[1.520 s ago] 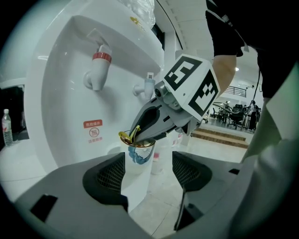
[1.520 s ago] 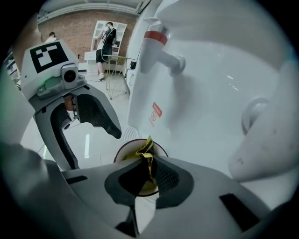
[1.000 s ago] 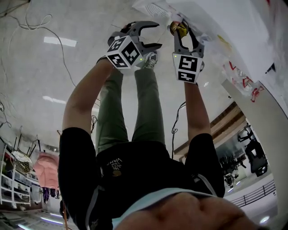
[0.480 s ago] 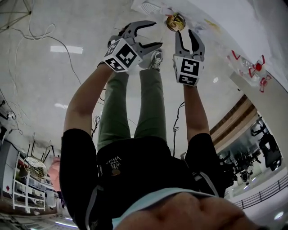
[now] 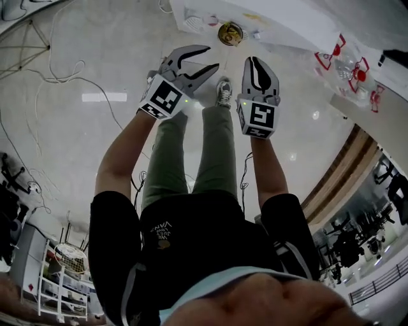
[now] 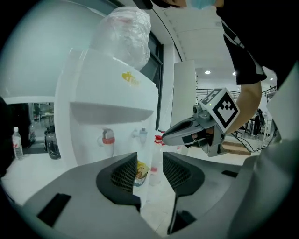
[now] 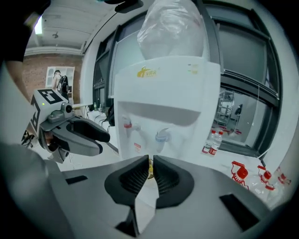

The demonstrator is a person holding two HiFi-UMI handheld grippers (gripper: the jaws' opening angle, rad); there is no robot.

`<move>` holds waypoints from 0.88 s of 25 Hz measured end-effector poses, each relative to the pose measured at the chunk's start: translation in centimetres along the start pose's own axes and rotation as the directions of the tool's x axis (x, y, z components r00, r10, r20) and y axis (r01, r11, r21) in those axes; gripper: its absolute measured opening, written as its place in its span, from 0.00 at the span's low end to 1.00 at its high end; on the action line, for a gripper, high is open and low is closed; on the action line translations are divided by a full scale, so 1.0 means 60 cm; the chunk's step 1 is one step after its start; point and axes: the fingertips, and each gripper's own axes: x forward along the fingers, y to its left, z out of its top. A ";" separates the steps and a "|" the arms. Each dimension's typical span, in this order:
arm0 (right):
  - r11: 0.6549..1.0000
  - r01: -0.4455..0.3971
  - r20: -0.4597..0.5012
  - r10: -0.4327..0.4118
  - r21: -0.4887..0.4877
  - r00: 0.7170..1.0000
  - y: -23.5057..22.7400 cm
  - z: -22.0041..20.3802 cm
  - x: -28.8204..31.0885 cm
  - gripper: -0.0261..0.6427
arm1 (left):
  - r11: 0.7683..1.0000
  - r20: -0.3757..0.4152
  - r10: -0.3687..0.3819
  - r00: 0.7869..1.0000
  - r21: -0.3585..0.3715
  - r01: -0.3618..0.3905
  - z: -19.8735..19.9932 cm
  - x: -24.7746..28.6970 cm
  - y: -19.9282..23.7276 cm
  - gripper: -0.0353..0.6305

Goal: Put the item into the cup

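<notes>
A small clear cup (image 5: 230,33) with a yellow item in it stands on the floor at the foot of a white water dispenser (image 5: 203,14). Both grippers hang in the air short of it. The jaws of my left gripper (image 5: 205,58) are closing with a clear gap between them and nothing in it. In the left gripper view the cup (image 6: 138,172) shows beyond that gap. My right gripper (image 5: 257,65) is closing too, its jaws almost together and empty. Only a sliver of the cup (image 7: 150,168) shows past them.
The water dispenser (image 7: 163,93) carries a crumpled plastic bag (image 7: 170,28) on top and two taps in front. Water bottles (image 7: 212,142) stand to its right, and red-capped bottles (image 7: 240,172) lie nearer. Cables (image 5: 57,70) trail over the glossy floor at left.
A second ago the yellow item was at the right gripper's tips; now it sits in the cup. Both grippers have drawn back from the cup. The right jaws closed and the left jaws narrowed.
</notes>
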 end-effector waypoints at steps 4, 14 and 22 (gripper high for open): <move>0.998 0.035 0.035 -0.037 0.060 0.999 -0.011 0.026 -0.053 0.12 | 0.999 0.041 0.024 0.999 0.023 -0.025 0.062 -0.029 -0.011 0.23; 0.990 0.060 0.097 -0.072 0.127 0.993 -0.038 0.107 -0.159 0.12 | 0.995 0.145 0.100 0.984 0.014 -0.103 0.187 -0.097 -0.047 0.09; 0.987 0.038 0.178 -0.065 0.154 0.982 -0.034 0.207 -0.252 0.12 | 0.989 0.185 0.146 0.972 -0.036 -0.142 0.289 -0.168 -0.079 0.08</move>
